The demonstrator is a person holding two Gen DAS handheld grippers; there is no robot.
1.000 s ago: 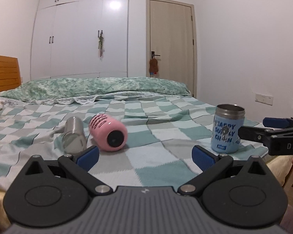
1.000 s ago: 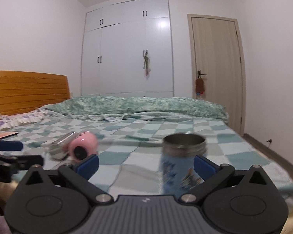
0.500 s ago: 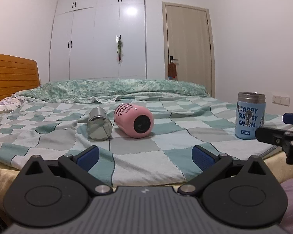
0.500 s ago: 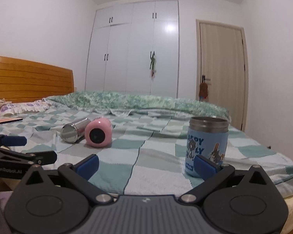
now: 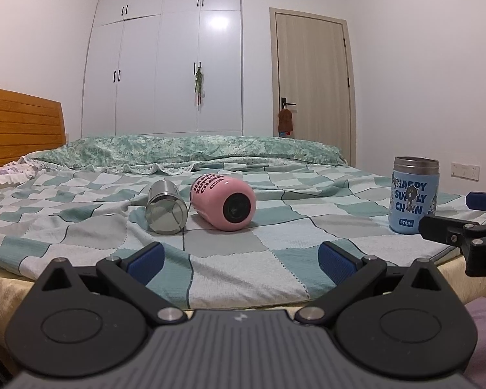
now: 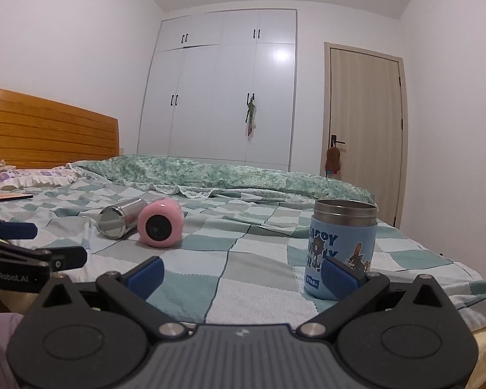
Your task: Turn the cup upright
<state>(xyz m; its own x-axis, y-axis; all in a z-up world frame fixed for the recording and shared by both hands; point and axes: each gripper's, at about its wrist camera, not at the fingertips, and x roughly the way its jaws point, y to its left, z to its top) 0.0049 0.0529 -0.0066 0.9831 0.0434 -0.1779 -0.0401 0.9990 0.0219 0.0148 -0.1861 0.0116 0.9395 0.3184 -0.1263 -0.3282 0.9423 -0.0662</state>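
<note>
A pink cup (image 5: 223, 201) lies on its side on the checked bedspread, its round end facing me; it also shows in the right wrist view (image 6: 160, 227). A steel cup (image 5: 165, 208) lies on its side just left of it, touching or nearly so (image 6: 120, 222). A blue cartoon cup (image 5: 414, 194) stands upright at the right (image 6: 341, 248). My left gripper (image 5: 239, 261) is open and empty at the bed's front edge. My right gripper (image 6: 241, 272) is open and empty, its right finger in front of the blue cup.
The bed (image 5: 275, 253) fills the view, with a folded green quilt (image 5: 194, 150) at the back and a wooden headboard (image 6: 48, 136) at the left. A white wardrobe (image 5: 165, 64) and a door (image 5: 312, 84) stand behind.
Both grippers have drawn back and dropped low toward the bed's front edge. The blue cup now stands free. The pink and steel cups have not moved.
</note>
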